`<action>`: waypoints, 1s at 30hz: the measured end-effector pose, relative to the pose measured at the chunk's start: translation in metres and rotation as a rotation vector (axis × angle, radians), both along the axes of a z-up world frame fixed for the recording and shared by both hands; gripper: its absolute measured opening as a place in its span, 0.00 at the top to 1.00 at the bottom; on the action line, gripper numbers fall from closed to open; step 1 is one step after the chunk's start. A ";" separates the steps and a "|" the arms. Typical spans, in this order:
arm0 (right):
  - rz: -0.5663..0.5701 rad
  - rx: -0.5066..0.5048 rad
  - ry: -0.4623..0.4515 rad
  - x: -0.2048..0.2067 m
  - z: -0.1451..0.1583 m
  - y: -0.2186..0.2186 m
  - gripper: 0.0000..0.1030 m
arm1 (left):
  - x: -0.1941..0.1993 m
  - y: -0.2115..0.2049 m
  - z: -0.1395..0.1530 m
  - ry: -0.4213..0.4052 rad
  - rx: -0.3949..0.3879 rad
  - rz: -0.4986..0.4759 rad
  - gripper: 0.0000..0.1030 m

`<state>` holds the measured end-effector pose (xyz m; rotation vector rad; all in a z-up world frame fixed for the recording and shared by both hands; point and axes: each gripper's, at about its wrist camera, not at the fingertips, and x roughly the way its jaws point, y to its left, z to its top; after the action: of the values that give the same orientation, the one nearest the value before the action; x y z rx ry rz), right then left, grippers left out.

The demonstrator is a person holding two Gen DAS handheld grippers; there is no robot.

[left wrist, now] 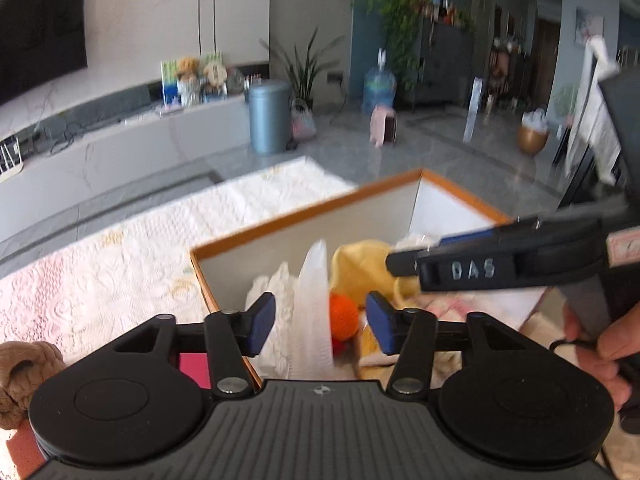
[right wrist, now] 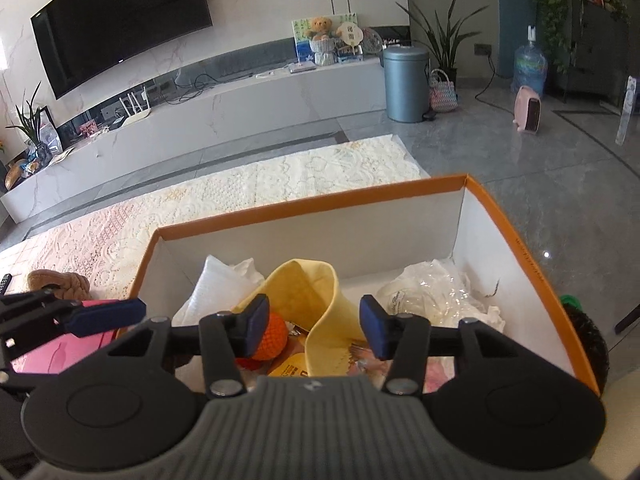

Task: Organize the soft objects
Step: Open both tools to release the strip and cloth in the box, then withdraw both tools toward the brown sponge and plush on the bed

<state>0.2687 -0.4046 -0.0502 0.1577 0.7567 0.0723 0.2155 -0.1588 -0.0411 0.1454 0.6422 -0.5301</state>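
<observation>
Lace cloth (right wrist: 224,204) covers the table, and over it both the left gripper (left wrist: 320,322) and right gripper (right wrist: 314,326) hang spread and empty above the orange-rimmed box (right wrist: 312,204), where yellow cloth (right wrist: 320,300), orange ball (right wrist: 274,338) and white towel (right wrist: 218,284) lie piled inside.

Box (right wrist: 520,248) on lace cloth (right wrist: 280,184); towel (right wrist: 320,280), ball (right wrist: 274,336), plastic bag (right wrist: 436,296) inside; plush toy (right wrist: 60,282) left of box.

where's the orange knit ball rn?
Inside the orange-rimmed box, low near its front-left: the orange knit ball sits against the yellow cloth, in front of the white foam sheet.
</observation>
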 end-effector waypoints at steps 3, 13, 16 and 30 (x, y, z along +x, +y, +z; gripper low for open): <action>-0.004 0.004 -0.034 -0.017 0.009 0.004 0.40 | -0.015 0.010 0.013 -0.054 -0.047 0.005 0.34; 0.014 0.100 -0.115 -0.081 0.026 0.041 0.39 | -0.059 0.059 0.041 -0.150 -0.113 0.124 0.32; 0.020 0.120 -0.131 -0.099 0.025 0.058 0.39 | -0.071 0.074 0.042 -0.160 -0.108 0.168 0.32; 0.155 0.068 -0.145 -0.139 0.013 0.144 0.39 | -0.105 0.159 0.022 -0.101 -0.101 0.343 0.32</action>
<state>0.1301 -0.2605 -0.0375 0.1565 0.6215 0.2540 0.1108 0.0001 -0.0194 -0.0339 0.5266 -0.2216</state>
